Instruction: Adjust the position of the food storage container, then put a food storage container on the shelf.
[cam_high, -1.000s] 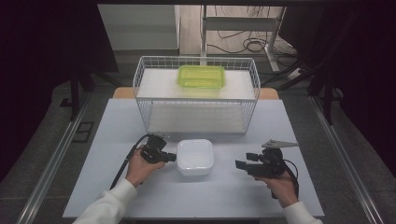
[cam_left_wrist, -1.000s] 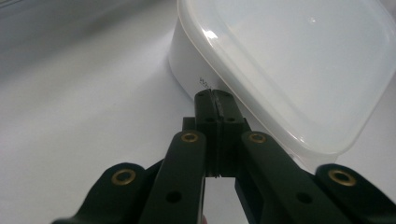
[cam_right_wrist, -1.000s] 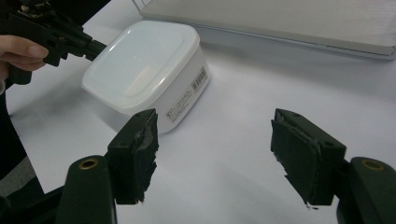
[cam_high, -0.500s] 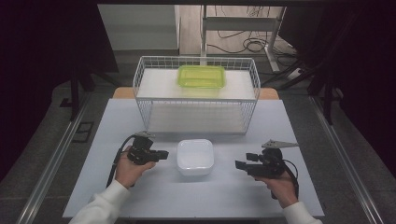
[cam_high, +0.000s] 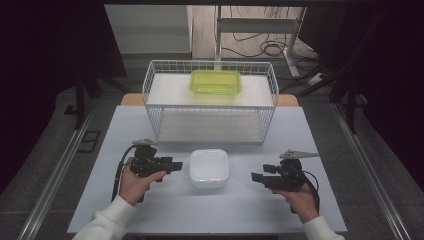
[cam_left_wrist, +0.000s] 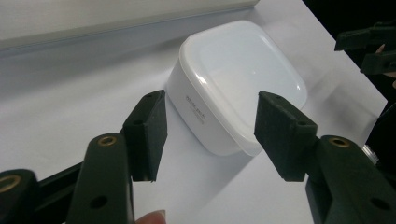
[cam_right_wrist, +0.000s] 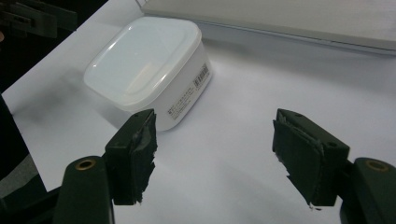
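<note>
white box (cam_high: 209, 168) label unreadable, left tongs (cam_high: 176, 165) just opened, empty

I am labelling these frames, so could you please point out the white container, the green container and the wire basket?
white container (cam_high: 209, 167), high view, middle of its lid.
green container (cam_high: 215, 81), high view, middle of its lid.
wire basket (cam_high: 210, 106), high view, front top rim.

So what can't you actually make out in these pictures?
- Inside of the white box: its closed lid hides it in all views.
- Label print on the box's side: too small to read in both gripper views.
- Green container contents: high view, too far away.
- Wire basket: gripper views cut it off at the top edge.
</note>
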